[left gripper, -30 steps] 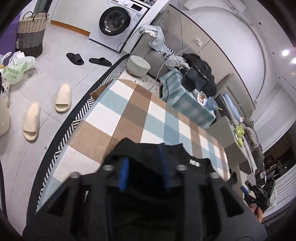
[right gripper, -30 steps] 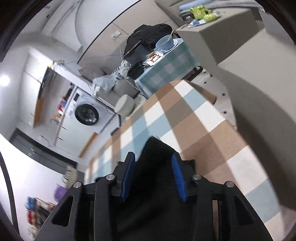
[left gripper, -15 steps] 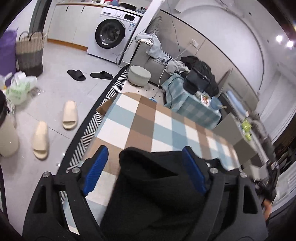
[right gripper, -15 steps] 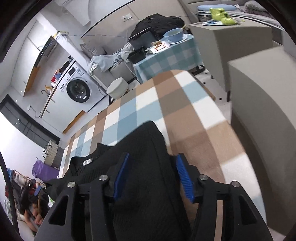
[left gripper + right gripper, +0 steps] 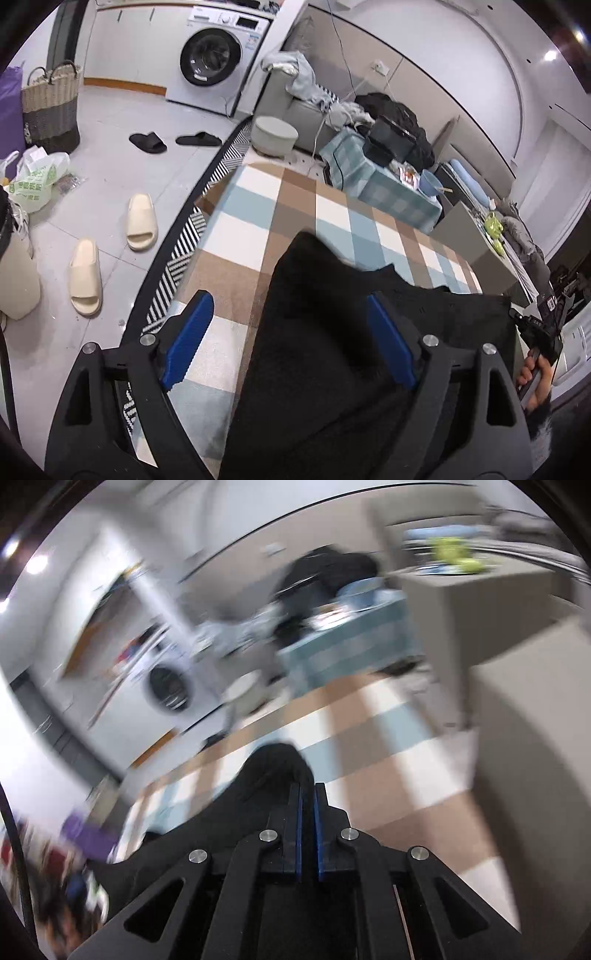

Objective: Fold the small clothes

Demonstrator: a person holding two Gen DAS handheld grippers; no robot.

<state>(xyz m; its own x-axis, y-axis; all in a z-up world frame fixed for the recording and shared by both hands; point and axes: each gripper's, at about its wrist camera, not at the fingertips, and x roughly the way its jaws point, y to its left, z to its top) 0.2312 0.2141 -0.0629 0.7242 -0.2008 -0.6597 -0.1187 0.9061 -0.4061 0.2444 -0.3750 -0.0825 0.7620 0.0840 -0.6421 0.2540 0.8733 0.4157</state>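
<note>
Half a second ago the right hand-held gripper (image 5: 307,794) stood apart over the black garment (image 5: 332,354); now its blue pads are pinched nearly together on a fold of that cloth, and its view is smeared by motion. The left hand-held gripper (image 5: 290,314) has spread wider than before, with the garment lying between its pads on the checked surface (image 5: 295,206). Beyond that surface sit a washing machine (image 5: 218,55), a woven basket (image 5: 51,103), cream slippers (image 5: 110,254) and black slippers (image 5: 173,140) on the tiled floor.
</note>
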